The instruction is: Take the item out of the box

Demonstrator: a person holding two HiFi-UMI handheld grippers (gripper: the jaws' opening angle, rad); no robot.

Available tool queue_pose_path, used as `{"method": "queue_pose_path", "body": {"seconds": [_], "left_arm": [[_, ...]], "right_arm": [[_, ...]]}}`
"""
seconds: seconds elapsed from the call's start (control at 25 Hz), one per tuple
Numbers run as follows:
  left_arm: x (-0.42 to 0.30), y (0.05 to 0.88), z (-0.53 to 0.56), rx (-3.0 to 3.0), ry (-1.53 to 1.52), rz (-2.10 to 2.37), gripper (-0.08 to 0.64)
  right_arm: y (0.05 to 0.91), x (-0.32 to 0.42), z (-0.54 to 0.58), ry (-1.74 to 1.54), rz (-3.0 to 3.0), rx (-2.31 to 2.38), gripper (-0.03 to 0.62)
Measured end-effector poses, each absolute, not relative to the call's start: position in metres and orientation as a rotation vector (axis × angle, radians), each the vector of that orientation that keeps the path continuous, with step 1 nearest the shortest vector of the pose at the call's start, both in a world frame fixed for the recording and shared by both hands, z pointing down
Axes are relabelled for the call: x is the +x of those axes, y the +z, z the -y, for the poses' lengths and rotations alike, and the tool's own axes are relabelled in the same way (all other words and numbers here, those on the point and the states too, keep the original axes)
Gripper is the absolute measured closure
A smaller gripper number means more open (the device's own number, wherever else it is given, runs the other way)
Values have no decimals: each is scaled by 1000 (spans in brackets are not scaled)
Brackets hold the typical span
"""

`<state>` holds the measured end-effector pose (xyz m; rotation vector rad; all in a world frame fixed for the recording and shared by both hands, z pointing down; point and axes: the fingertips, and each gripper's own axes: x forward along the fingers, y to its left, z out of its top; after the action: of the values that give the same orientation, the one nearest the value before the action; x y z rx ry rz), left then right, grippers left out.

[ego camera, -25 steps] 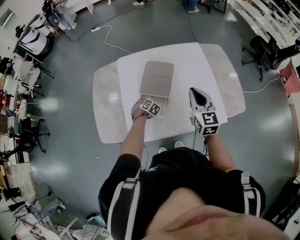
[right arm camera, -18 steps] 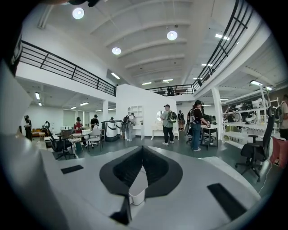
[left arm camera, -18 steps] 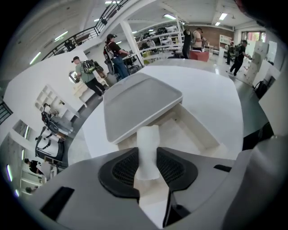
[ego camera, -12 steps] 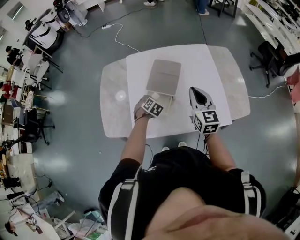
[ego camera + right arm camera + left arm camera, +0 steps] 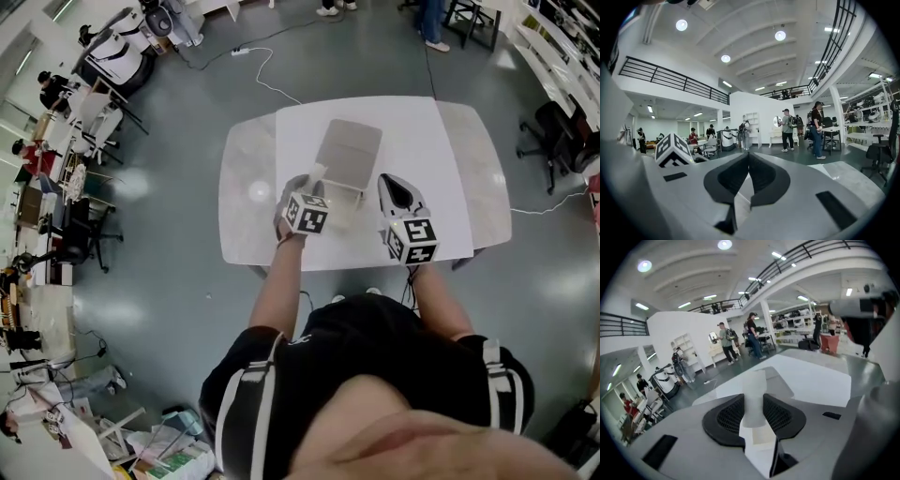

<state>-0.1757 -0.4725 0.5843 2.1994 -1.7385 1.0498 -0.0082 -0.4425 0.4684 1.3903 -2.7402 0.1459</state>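
A slim white item stands upright between the black pads of my left gripper, which is shut on it. In the head view that gripper holds the item raised over the near left corner of the open grey box. The box lies on the white table with its lid folded back. My right gripper hovers just right of the box, pointing nearly level. Its jaws meet at the tips with nothing between them.
The table's near edge runs just in front of my body. A power cable trails across the grey floor beyond the table. Office chairs stand at the right, cluttered desks at the left. Several people stand far off.
My left gripper has risen from the box's near edge, lifting the white item with it and rolling somewhat. The right gripper has shifted slightly beside the box.
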Motion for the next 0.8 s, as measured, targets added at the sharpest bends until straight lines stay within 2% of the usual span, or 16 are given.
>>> {"method": "queue_pose_path", "body": {"seconds": [0.48,0.8], "left_arm": [[-194,470,434,2195,504,2041,425],[-204,439,408,2157,386,2176,424]], "right_arm": [[450,-39,438,131,2828,1327,580],[430,-53,433,75,2900,1319,580]]}}
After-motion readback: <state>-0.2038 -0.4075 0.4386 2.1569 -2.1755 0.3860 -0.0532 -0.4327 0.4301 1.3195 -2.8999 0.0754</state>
